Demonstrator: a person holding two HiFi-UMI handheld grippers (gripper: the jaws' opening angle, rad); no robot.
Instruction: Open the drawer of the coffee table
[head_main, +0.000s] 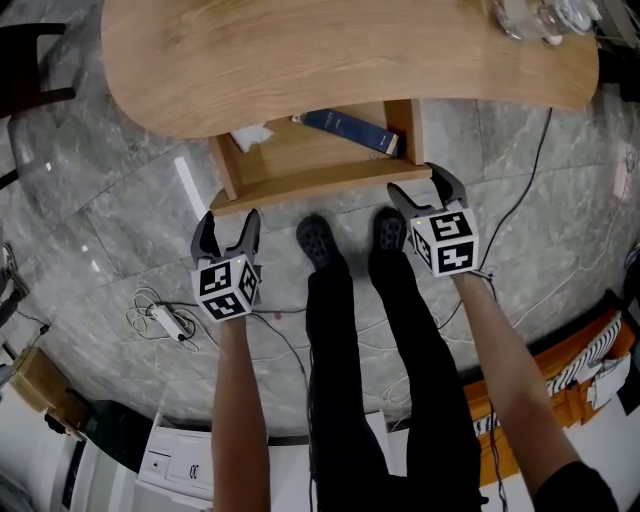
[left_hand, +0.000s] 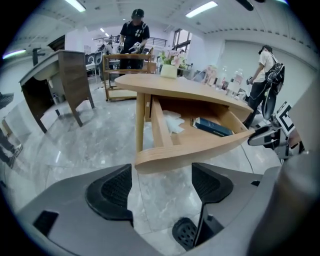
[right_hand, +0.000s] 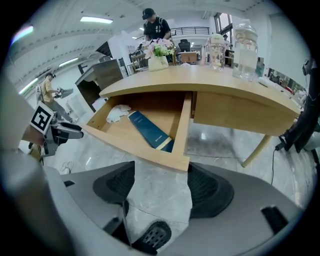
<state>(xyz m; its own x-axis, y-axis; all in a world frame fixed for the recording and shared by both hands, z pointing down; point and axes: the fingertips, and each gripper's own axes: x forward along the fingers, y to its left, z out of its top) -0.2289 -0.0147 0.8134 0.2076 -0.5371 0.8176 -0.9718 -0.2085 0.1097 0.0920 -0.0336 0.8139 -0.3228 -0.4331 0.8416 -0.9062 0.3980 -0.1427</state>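
Under the oval top of the coffee table (head_main: 330, 60), the drawer (head_main: 320, 185) stood pulled out toward the person, its curved wooden front facing both grippers.

- Drawer contents: a dark blue book (head_main: 350, 128) lay toward the right side, and a crumpled white paper (head_main: 250, 137) lay at the back left.
- Left gripper (head_main: 229, 225): it was held low at the left end of the drawer front. The jaws were spread wide, with only grey marble floor (left_hand: 160, 190) between the pads. In the left gripper view the drawer front's left end sat just beyond the jaw tips, near them but apart.
- Right gripper (head_main: 422, 190): it was at the right corner of the drawer front, jaws likewise parted and gripping nothing. In the right gripper view the corner of the drawer (right_hand: 182, 161) sat just beside the tip of the right-hand jaw. I could not tell whether it touched.
- Both grippers pointed at the drawer front from the person's side, one at each end, with the front spanning the space between them.
- The person's dark shoes (head_main: 318, 240) stood on the floor between the grippers, just short of the drawer front.
- Loose cables (head_main: 165, 318) lay on the floor to the left, well apart from the table.
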